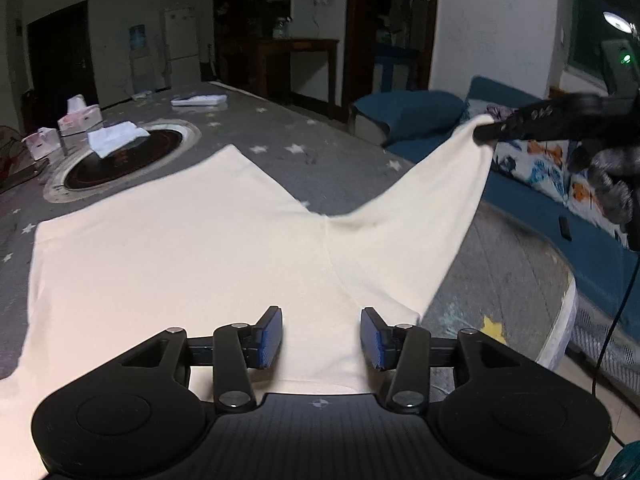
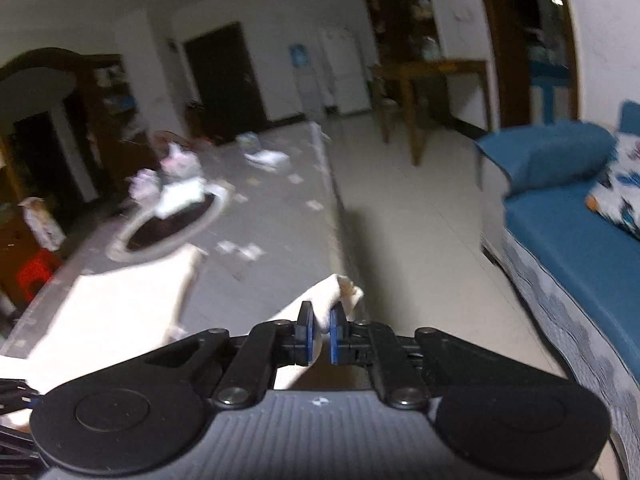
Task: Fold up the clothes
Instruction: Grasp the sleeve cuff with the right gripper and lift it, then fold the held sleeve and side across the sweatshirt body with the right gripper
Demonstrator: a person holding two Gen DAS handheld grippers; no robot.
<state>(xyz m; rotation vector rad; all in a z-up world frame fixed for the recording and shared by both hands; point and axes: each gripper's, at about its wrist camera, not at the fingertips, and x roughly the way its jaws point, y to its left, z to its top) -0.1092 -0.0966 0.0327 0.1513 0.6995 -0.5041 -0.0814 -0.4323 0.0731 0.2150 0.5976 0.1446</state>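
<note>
1. The cream garment (image 1: 192, 248) is soft, matte knit cloth, lying mostly flat and smooth on the tabletop (image 1: 328, 152), whose grey cover is printed with pale stars.
2. One corner of the cloth is drawn up into a taut, tapering peak toward the right gripper (image 1: 486, 130), whose fingers are pinching that corner; in the right wrist view the blue pads (image 2: 307, 336) sit close together with bunched fabric between them.
3. The left gripper (image 1: 321, 338) hangs over the near hem with its fingers spread and nothing between the ribbed blue pads.
4. A round, dark inset ringed in pale trim (image 1: 120, 160) is sunk into the tabletop beyond the garment, with a white cloth (image 1: 116, 138) on it and tissue boxes (image 1: 78, 118) close by.
5. The right wrist view is blurred; small objects there cannot be made out. The garment's near left part is cut off by the frame.
6. The tabletop's rounded right edge lies near the lifted corner; bare floor separates it from a blue sofa (image 1: 520, 184).
</note>
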